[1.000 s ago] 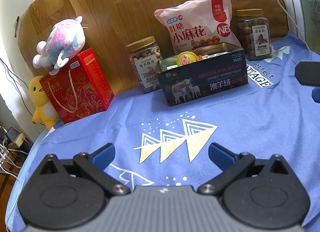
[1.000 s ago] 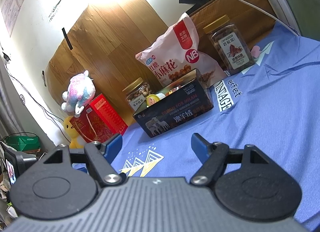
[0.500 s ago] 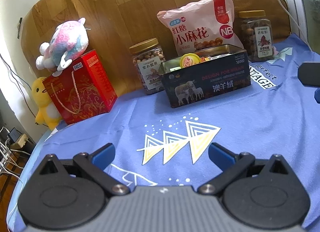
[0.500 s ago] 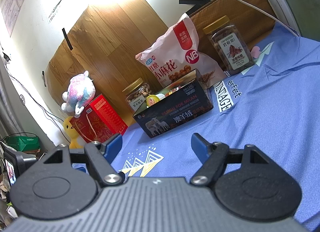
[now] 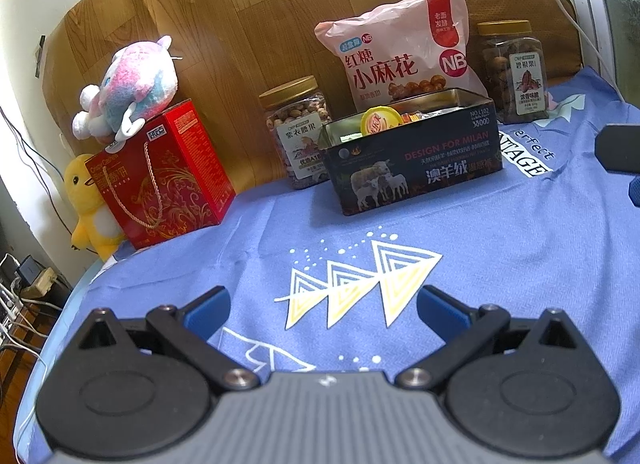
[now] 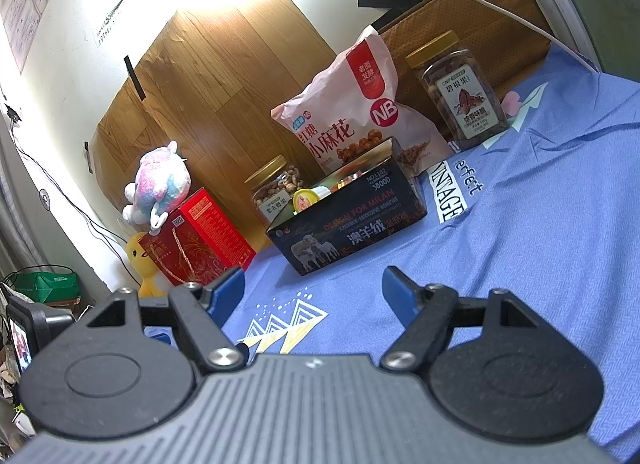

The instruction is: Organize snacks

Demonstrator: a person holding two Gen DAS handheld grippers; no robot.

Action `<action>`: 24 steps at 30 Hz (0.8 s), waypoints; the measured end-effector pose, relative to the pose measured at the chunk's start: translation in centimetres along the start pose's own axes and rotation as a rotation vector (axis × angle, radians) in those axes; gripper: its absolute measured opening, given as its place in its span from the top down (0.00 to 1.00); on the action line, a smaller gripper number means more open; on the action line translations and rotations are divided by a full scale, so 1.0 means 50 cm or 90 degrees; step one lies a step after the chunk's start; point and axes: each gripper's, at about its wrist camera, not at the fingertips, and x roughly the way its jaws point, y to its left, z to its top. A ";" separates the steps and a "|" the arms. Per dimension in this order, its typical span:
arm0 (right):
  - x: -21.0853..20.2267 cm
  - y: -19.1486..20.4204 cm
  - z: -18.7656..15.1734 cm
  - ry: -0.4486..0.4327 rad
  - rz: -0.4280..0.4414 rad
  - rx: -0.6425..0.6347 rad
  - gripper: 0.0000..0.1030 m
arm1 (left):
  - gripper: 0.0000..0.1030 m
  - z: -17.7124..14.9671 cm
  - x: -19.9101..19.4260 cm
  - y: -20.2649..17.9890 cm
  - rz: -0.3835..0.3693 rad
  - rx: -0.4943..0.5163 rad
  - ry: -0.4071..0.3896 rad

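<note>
Both the left tool [image 5: 323, 310] and the right tool [image 6: 313, 291] hover with their blue fingers spread apart and nothing between them, above the blue printed cloth [image 5: 500, 248] covering the table. Straight ahead of each stands the open dark tin [image 5: 412, 168] holding small snacks, among them a yellow-lidded cup [image 5: 378, 121]. Behind the tin stand a pink snack bag [image 5: 404, 52] and two gold-lidded nut jars [image 5: 298, 132], with a red gift box [image 5: 160, 176] off to the left.
</note>
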 end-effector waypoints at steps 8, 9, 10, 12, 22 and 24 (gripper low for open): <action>0.000 0.000 0.000 0.000 0.000 -0.001 0.24 | 0.00 -0.003 -0.001 0.000 -0.001 0.000 0.001; 0.002 -0.001 0.002 0.000 0.000 -0.001 0.24 | 0.00 -0.003 -0.001 0.000 -0.001 0.000 0.002; 0.000 0.000 0.000 0.000 0.000 -0.001 0.24 | 0.00 -0.003 -0.001 0.000 -0.001 0.000 0.002; 0.000 -0.001 0.000 0.000 0.000 -0.001 0.24 | 0.00 -0.003 0.000 -0.001 -0.002 0.001 0.003; 0.001 -0.001 0.001 0.000 0.001 -0.001 0.24 | 0.00 -0.004 0.003 0.000 -0.008 0.000 0.007; 0.000 -0.001 0.000 0.000 0.000 -0.001 0.24 | 0.00 -0.005 0.004 0.000 -0.010 -0.001 0.009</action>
